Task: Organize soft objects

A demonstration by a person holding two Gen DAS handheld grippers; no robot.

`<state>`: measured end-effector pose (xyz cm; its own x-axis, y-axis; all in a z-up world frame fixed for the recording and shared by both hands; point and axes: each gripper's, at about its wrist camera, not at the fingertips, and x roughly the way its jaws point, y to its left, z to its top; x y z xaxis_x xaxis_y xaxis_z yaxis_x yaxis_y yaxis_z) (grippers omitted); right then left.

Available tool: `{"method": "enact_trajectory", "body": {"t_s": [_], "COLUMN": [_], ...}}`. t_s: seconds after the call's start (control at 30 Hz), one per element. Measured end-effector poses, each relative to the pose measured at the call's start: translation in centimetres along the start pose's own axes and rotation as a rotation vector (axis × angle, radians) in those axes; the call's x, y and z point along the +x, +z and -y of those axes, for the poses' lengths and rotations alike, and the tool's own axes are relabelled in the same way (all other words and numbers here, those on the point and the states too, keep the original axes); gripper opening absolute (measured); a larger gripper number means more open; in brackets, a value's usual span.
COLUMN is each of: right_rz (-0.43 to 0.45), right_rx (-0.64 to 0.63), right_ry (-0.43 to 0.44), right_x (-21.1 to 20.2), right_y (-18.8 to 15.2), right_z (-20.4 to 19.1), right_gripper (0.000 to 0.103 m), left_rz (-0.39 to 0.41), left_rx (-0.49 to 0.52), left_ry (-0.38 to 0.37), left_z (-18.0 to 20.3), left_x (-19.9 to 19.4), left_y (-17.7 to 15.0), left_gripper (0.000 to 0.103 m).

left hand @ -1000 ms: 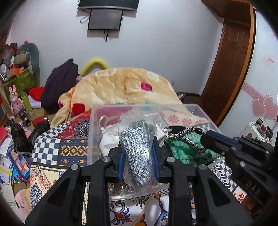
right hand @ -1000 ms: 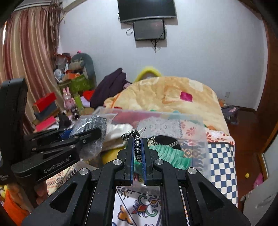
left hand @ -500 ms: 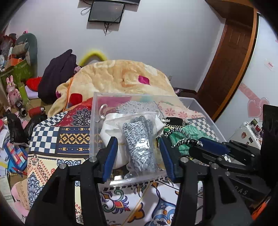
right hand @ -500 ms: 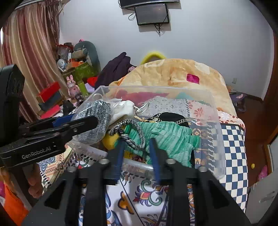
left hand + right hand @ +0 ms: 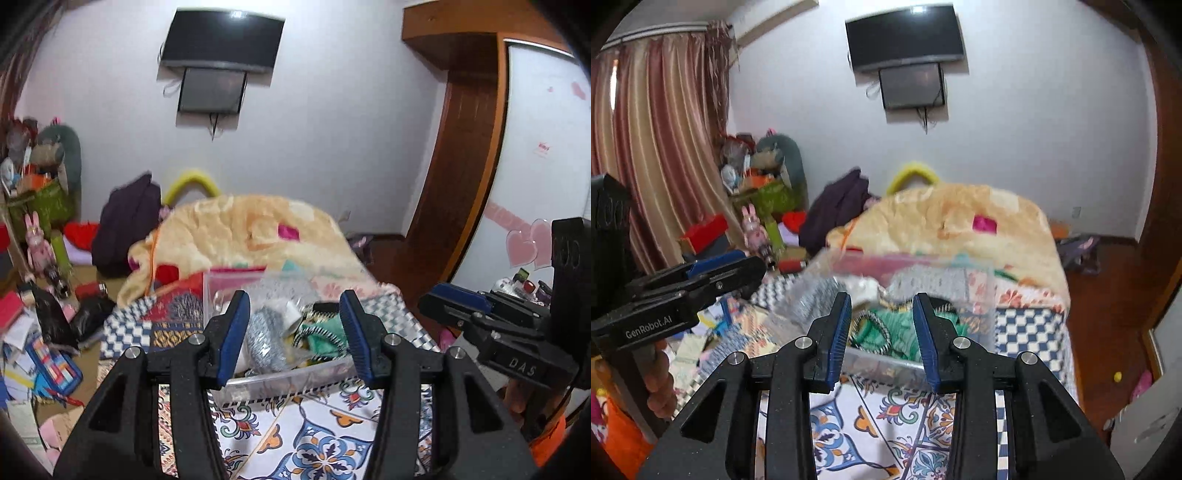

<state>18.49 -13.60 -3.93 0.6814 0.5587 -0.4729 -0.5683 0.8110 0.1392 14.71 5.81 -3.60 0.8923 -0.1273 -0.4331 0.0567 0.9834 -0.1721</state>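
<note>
A clear plastic bin [image 5: 295,376] sits on the patterned bedspread [image 5: 314,443] and also shows in the right wrist view [image 5: 982,295]. In it lie a bagged grey knit item [image 5: 264,339], a green knit item [image 5: 321,338] with a black-and-white cord [image 5: 873,325], and white fabric. My left gripper [image 5: 293,336] is open and empty, held back from the bin's near side. My right gripper [image 5: 881,338] is open and empty, also back from the bin. Each gripper shows at the side of the other's view.
A peach blanket [image 5: 251,232] is heaped on the bed behind the bin. A dark purple garment [image 5: 125,225] and cluttered toys and boxes [image 5: 40,229] fill the floor at left. A wooden door [image 5: 450,166] stands at right. A screen [image 5: 221,40] hangs on the wall.
Both grippers opened and let go: the bagged grey knit item and the cord now lie in the bin. Both grippers have pulled back and tilted up from the bin.
</note>
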Motion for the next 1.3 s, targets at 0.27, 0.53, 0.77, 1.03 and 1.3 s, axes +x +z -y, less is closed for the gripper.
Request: {"method": "enact_trajectory", "body": {"t_s": [0.27,0.53,0.77,1.03,1.3], "right_rz": [0.159,0.23,0.263,0.278,0.284], "right_rx": [-0.02,-0.031,-0.034,-0.025,-0.02], "right_ry": [-0.012,-0.03,-0.04,-0.051,-0.051], "right_x": [-5.8,-7.7,-8.3,-8.5,-9.0], "right_y": [1.3,1.3,0.6,0.3,0.1], "right_z": [-1.1,-1.7,-1.9,-1.7,-1.7], "right_gripper": [0.05,0.077,0.094,0.101,0.102], "left_rz": [0.14,0.214,0.226,0.226,0.226], "left_rx": [0.045,0.075,0.081,0.075,0.077], "left_ry": [0.003,0.031,0.033,0.026,0.023], "left_z": [2.3,3.5,3.7,3.6,3.7], "left_x": [-5.9,-9.1,-9.7,-9.6,-9.7], "left_y": [1.1,1.1,0.7,0.6,0.6], "left_gripper": [0.067,0.093,0.1,0.101,0.102]}}
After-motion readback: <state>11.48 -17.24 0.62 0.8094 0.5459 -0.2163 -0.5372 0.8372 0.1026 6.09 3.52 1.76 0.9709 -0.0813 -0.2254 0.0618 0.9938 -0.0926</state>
